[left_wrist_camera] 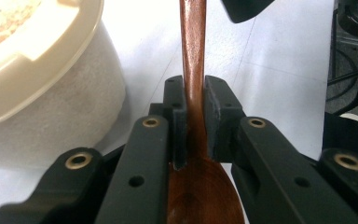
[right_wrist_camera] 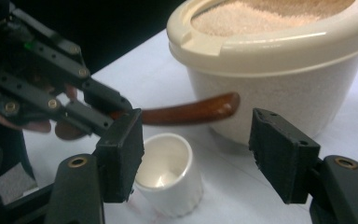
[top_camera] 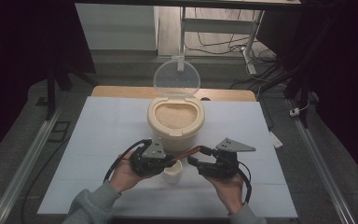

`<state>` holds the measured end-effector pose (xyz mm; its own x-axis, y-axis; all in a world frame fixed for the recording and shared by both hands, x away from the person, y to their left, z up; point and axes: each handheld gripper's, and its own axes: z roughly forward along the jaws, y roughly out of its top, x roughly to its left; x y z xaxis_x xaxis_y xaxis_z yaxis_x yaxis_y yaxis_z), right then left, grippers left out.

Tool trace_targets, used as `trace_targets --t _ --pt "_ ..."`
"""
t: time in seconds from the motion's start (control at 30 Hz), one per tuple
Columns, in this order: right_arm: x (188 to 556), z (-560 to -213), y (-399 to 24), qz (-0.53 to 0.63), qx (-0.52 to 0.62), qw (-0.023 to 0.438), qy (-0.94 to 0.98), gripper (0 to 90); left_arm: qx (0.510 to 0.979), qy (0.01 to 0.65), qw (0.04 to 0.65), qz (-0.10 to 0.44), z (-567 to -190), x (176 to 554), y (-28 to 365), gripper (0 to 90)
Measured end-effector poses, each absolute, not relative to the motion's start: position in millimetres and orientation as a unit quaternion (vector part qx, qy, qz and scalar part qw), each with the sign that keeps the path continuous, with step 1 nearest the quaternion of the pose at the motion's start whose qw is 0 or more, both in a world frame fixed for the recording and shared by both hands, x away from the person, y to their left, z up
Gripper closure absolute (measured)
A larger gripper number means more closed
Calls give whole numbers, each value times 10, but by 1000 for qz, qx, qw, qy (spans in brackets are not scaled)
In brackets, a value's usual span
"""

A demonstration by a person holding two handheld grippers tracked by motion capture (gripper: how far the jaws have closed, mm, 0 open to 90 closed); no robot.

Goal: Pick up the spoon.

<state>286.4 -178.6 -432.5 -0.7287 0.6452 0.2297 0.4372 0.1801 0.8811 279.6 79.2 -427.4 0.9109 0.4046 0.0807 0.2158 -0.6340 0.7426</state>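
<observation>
My left gripper (top_camera: 168, 162), palm cupped beneath it, clamps the brown wooden spoon (left_wrist_camera: 193, 70) at its neck. My right gripper (top_camera: 193, 161) gapes empty at three o'clock, beside the handle tip. The small white ceramic cup (right_wrist_camera: 168, 175) sits empty below; the cream plastic tub (top_camera: 175, 133) at twelve holds rice.

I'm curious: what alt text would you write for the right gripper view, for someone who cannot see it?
The right hand-held gripper stands open, its two black pads apart, facing a brown wooden spoon that the left hand-held gripper holds level above a small white cup. Behind them stands a cream tub filled with pale grain, on a white table.
</observation>
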Motion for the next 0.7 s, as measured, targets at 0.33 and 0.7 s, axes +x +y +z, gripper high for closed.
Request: trace_targets --t 0.33,0.7 --pt "2842 -4322 -1773 570 380 90 723 500 892 167 393 145 -4261 2728 719 789" --pt "2844 -4284 -1794 601 382 72 698 639 889 165 396 161 -4232 2698 731 794"
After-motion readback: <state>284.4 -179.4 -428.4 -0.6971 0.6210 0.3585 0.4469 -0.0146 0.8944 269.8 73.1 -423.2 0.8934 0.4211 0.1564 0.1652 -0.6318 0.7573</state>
